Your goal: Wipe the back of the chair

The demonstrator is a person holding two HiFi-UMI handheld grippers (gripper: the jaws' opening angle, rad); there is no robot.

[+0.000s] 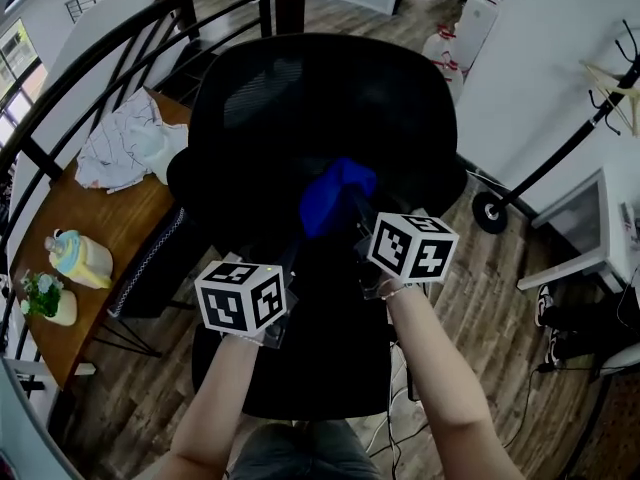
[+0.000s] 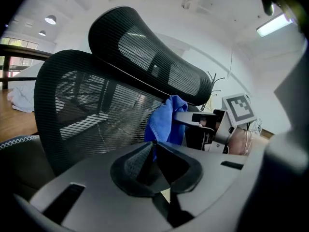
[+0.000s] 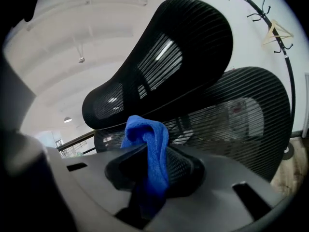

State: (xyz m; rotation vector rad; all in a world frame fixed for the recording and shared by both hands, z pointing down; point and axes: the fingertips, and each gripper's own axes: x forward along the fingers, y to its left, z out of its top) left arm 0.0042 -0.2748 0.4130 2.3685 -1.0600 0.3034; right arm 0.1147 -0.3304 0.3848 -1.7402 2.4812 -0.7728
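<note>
A black mesh office chair (image 1: 300,98) stands in front of me, with its backrest (image 2: 87,115) and headrest (image 3: 164,57) facing the grippers. My right gripper (image 3: 147,170) is shut on a blue cloth (image 3: 149,149), and the cloth (image 1: 335,196) is held against the rear of the backrest, just below the headrest. My left gripper (image 2: 152,166) is shut with nothing between its jaws, and it hovers close to the backrest, left of the cloth (image 2: 166,120). In the head view the marker cubes of the left gripper (image 1: 240,296) and the right gripper (image 1: 412,245) hide the jaws.
A wooden table (image 1: 95,238) stands at the left with crumpled white cloth (image 1: 130,143), a pastel bottle (image 1: 80,258) and a small plant pot (image 1: 45,298). A dark curved railing (image 1: 90,58) runs behind it. A coat stand (image 1: 545,168) is at the right. Cables lie on the wooden floor.
</note>
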